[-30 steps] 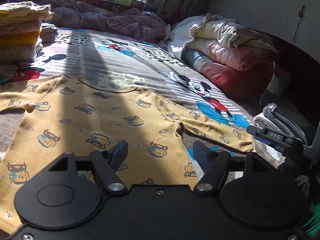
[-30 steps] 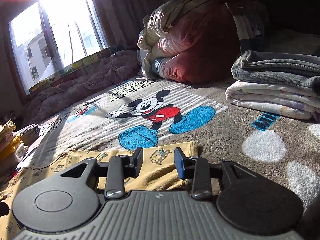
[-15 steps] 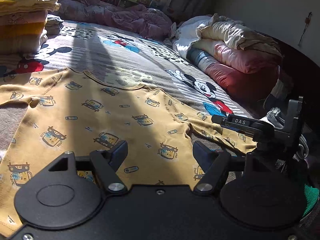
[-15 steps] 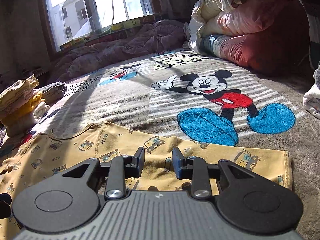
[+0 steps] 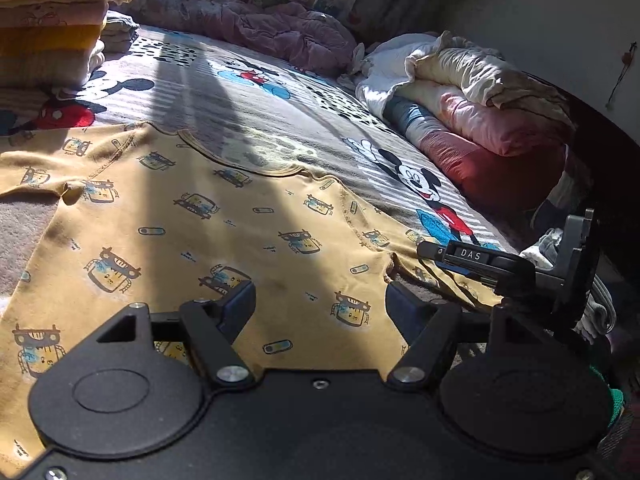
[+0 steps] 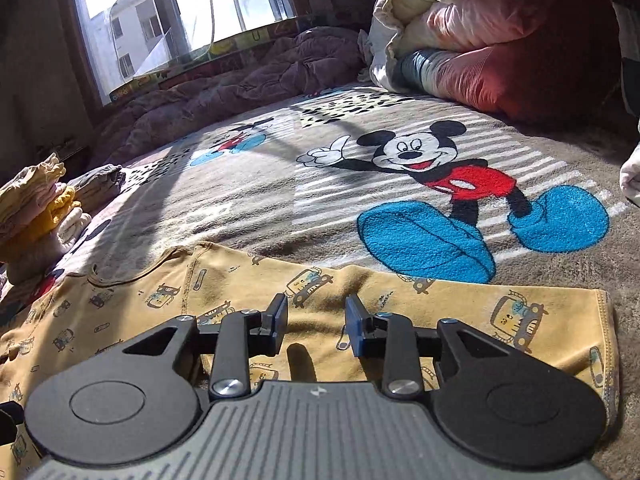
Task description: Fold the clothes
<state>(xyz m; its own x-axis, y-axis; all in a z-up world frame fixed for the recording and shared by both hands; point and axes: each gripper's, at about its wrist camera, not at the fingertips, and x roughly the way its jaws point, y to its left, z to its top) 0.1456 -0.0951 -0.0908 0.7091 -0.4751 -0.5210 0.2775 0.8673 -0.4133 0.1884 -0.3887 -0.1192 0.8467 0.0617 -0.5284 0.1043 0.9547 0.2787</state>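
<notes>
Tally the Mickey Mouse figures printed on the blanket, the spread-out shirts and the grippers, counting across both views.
Mickey figures wholly in view on the blanket: 2, the large one and the small one
Yellow shirt, spread flat: 1
Grippers, both open over the shirt: 2, the left gripper and the right gripper
Total: 5

Mickey blanket (image 6: 248,200), rolled quilts (image 5: 472,112), window (image 6: 168,16)
</notes>
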